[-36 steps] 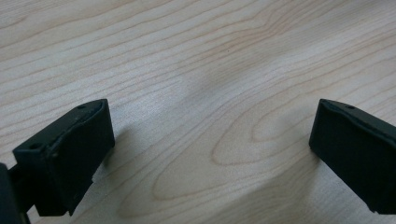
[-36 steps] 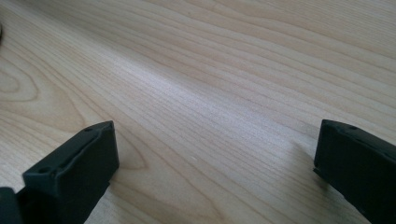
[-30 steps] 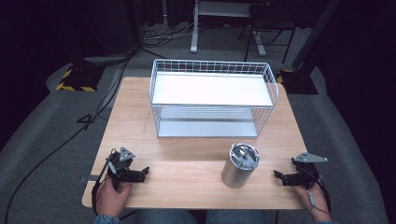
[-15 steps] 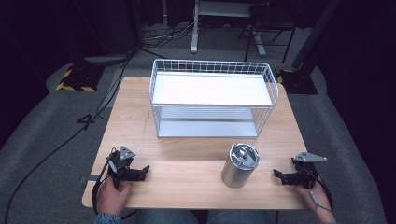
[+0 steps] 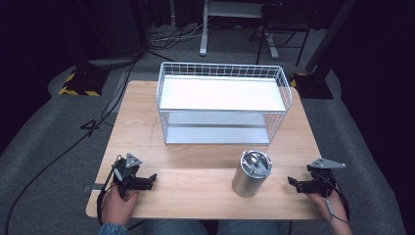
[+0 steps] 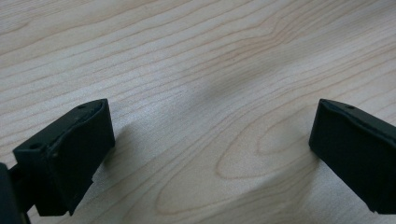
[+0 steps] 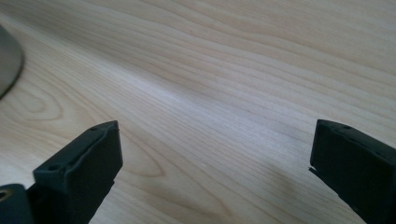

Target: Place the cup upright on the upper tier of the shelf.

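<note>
A steel tumbler with a lid stands upright on the wooden table, near its front edge and right of centre. My left gripper rests low on the table at the front left, open, nothing between its jaws; its own view has the left gripper over bare wood. My right gripper sits at the front right, a short gap right of the tumbler, open and empty. In the right gripper view the right gripper spans bare wood, with the tumbler's base at the left edge.
A white wire basket shelf with two levels stands across the back half of the table. Beyond the table are a dark floor, cables and stand legs. Bare wood lies between the shelf and the grippers.
</note>
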Motion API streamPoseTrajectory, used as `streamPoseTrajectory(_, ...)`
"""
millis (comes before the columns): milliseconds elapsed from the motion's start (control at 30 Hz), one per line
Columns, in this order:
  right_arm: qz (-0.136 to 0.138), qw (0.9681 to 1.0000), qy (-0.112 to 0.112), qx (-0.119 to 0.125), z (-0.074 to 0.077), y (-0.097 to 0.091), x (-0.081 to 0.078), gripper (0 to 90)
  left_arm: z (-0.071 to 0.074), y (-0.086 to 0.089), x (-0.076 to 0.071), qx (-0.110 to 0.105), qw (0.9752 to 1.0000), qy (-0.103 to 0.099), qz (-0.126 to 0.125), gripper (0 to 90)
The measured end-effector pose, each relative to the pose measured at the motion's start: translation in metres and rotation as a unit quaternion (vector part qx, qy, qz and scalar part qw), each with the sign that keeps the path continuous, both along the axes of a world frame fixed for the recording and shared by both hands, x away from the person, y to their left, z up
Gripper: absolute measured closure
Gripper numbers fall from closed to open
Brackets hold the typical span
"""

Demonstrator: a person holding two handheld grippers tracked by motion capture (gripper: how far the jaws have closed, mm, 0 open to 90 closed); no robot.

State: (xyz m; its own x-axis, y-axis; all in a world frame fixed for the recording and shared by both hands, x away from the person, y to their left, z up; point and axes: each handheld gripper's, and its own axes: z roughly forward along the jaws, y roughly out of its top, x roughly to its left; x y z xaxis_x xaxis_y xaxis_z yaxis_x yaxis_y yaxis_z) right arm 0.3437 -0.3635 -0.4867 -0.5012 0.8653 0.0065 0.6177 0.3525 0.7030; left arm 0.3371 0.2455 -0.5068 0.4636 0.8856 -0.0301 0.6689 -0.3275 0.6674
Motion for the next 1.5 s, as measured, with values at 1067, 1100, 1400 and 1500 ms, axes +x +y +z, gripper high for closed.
streamPoseTrajectory(1067, 0.089, 0.9947, -0.038, 0.033, 0.081, 0.037, -0.041, 2.7, 0.0, 0.0, 0.001, 0.002, 1.0, -0.001, 0.002, 0.5)
streamPoseTrajectory(1100, 0.089, 0.9947, -0.038, 0.033, 0.081, 0.037, -0.041, 2.7, 0.0, 0.0, 0.001, 0.001, 1.0, -0.001, 0.002, 0.5)
streamPoseTrajectory(1400, 0.122, 0.99, -0.051, 0.05, 0.089, 0.062, -0.045, 2.7, 0.0, 0.0, 0.001, 0.001, 1.0, -0.001, 0.002, 0.5)
streamPoseTrajectory(1500, 0.136, 0.9878, -0.053, 0.056, 0.09, 0.07, -0.046, 2.7, 0.0, 0.0, 0.001, 0.002, 1.0, -0.001, 0.002, 0.5)
